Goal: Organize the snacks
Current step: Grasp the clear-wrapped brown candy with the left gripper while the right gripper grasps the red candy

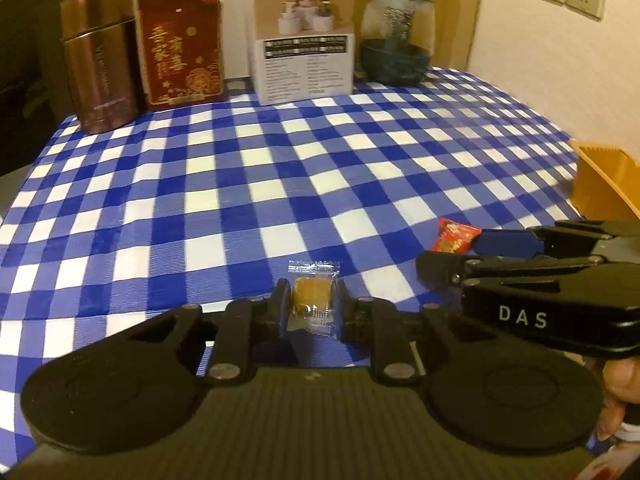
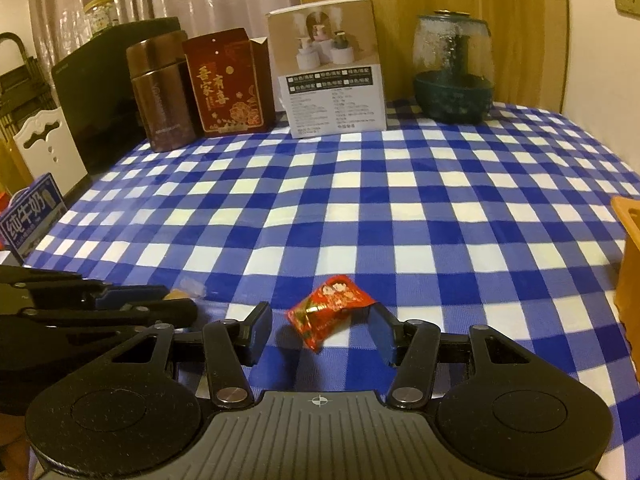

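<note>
My left gripper is shut on an orange candy in a clear wrapper, low over the blue checked tablecloth. My right gripper is open around a red wrapped candy that lies on the cloth between its fingers; its right finger touches the wrapper's end. In the left wrist view the right gripper reaches in from the right with the red candy at its tips. In the right wrist view the left gripper lies at the left with the orange candy at its tip.
At the back stand a brown canister, a red gift box, a white carton and a glass-domed dark green humidifier. An orange wooden box sits at the right edge. A milk carton sits beyond the table's left edge.
</note>
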Demonstrator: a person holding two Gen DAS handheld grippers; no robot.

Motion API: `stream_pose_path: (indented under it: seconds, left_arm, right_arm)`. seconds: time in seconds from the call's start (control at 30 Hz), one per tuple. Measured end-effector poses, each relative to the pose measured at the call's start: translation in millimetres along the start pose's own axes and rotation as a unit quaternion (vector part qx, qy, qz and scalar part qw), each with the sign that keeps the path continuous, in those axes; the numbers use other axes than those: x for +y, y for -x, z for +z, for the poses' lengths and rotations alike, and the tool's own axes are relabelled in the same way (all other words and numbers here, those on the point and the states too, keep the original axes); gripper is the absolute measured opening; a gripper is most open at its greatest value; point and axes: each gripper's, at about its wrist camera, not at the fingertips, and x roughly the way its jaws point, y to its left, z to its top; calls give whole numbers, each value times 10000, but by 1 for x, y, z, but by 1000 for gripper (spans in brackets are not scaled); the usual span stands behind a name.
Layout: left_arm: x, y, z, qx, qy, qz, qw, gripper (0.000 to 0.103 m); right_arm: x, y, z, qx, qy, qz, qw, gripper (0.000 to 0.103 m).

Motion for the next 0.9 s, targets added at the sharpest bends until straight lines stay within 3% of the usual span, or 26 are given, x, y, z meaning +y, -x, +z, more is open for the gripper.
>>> stream_pose_path:
  seconds: [0.23,0.4,0.67,0.8,0.9]
  left_arm:
    - [10,4,2,-66,221,69,9997,19]
    - [14,4,2,-42,332,126,9994,19]
    - [15,6,1,-69,465,183,9987,19]
    - [15,5,1,-65,482,195,9986,19]
    - [13,5,0,-56,476,193,9987,19]
  right_arm:
    - [4,-5,-1,-115,108,227,9996,54]
    - [4,4,-6,-115,-75,-287,9995,54]
    - [19,-3,-5,-169,158,-131,9996,47]
    - [23,-11,0,-180,309,-193,9992,47]
    - [28,-16,1,-184,533,-320,9979,40]
